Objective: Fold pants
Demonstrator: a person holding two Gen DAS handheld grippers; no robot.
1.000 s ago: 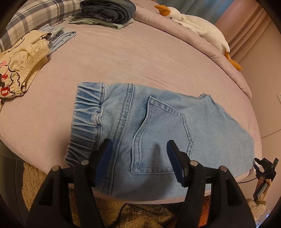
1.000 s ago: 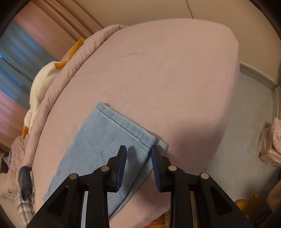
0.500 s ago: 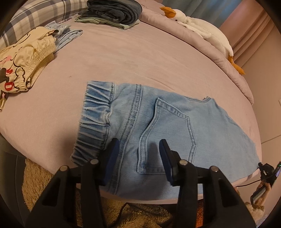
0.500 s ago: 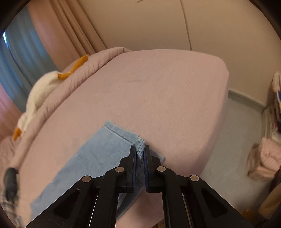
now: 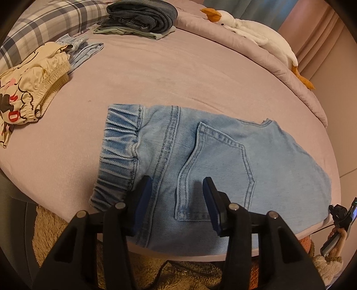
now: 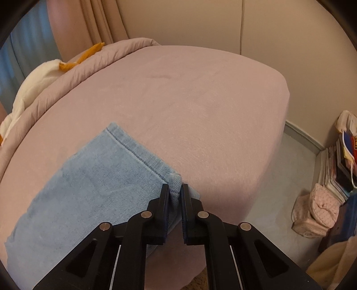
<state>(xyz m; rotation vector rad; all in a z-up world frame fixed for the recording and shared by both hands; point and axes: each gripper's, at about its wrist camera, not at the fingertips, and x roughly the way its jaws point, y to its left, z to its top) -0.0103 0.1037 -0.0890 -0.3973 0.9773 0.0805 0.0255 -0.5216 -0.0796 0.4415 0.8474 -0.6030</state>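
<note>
Light blue denim pants lie folded lengthwise on the pink bed, elastic waistband to the left and back pocket facing up. My left gripper hovers low over the near edge. Its jaws stand apart, one finger by the waistband seam and the other over the pocket, and grip nothing. In the right wrist view the leg end of the pants reaches toward the bed's near edge. There my right gripper is shut on the hem corner, with a pinch of denim standing up between the pads.
A cream printed garment and a pale blue piece lie at the far left, and folded dark clothes at the back. A plush goose rests on the rolled quilt. A hand with a black device shows at the lower right. Stacked items crowd the floor.
The right jaws closed onto the hem corner and the fabric now bunches up between them. The left jaws narrowed a little while that gripper stayed over the waistband and pocket.
</note>
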